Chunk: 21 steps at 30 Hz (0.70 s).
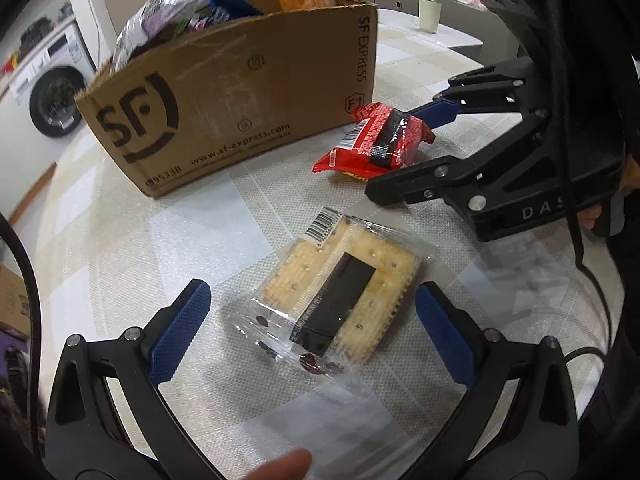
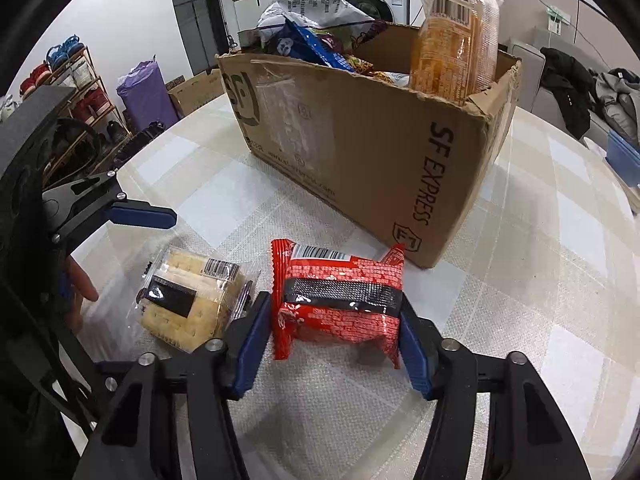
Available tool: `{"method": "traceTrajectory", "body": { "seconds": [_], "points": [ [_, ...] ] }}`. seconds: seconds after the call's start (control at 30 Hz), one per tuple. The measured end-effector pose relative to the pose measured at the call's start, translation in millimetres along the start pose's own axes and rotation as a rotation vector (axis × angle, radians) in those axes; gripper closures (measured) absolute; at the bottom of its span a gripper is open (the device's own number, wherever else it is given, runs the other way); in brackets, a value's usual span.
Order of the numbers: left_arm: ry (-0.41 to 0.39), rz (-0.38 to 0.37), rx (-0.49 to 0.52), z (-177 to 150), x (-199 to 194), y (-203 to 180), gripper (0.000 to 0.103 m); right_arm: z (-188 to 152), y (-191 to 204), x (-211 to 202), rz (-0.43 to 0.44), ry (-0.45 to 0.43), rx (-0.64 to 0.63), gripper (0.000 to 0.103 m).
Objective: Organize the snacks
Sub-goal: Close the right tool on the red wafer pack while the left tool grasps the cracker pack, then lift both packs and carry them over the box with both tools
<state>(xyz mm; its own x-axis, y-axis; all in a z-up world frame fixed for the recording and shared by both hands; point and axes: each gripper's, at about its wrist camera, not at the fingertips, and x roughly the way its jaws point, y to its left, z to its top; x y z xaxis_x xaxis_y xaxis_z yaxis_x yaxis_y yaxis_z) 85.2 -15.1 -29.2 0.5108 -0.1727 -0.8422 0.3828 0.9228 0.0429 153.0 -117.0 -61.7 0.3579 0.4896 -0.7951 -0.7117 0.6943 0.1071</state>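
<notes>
Straddling a clear-wrapped cracker packet (image 1: 340, 292) lying lengthwise before the brown cardboard box (image 1: 240, 96), the left gripper (image 1: 312, 332) gapes wide, empty; the right gripper (image 2: 334, 344) brackets the red foil packet (image 2: 340, 300), grip uncertain.

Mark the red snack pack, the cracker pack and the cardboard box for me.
red snack pack (image 2: 340, 308): right wrist view, on its black band.
cracker pack (image 1: 340, 300): left wrist view, on its black label.
cardboard box (image 2: 360, 148): right wrist view, on its front wall.
</notes>
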Motion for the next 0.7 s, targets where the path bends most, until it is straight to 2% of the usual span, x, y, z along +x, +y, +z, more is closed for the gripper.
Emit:
{"method": "traceTrajectory", "body": {
  "seconds": [0.1,0.4,0.43,0.47,0.57,0.7],
  "points": [
    [0.010,-0.047,-0.050,-1,5,12,0.000,0,0,-5,0.011,-0.020,-0.009,0.050],
    [0.008,-0.046,-0.050,-1,8,18,0.002,-2,13,-30,0.035,-0.092,-0.099,0.053],
    [0.006,-0.049,-0.045,-1,7,15,0.005,-2,12,-33,0.035,-0.101,-0.097,0.053],
    [0.001,-0.054,-0.036,0,3,11,0.014,-2,10,-37,0.039,-0.119,-0.087,0.053],
    [-0.010,-0.055,-0.008,1,-4,6,0.031,1,6,-50,0.062,-0.176,-0.064,0.053],
    [-0.031,-0.066,0.034,0,-8,1,0.046,6,0,-60,0.065,-0.217,-0.041,0.053]
  ]
}}
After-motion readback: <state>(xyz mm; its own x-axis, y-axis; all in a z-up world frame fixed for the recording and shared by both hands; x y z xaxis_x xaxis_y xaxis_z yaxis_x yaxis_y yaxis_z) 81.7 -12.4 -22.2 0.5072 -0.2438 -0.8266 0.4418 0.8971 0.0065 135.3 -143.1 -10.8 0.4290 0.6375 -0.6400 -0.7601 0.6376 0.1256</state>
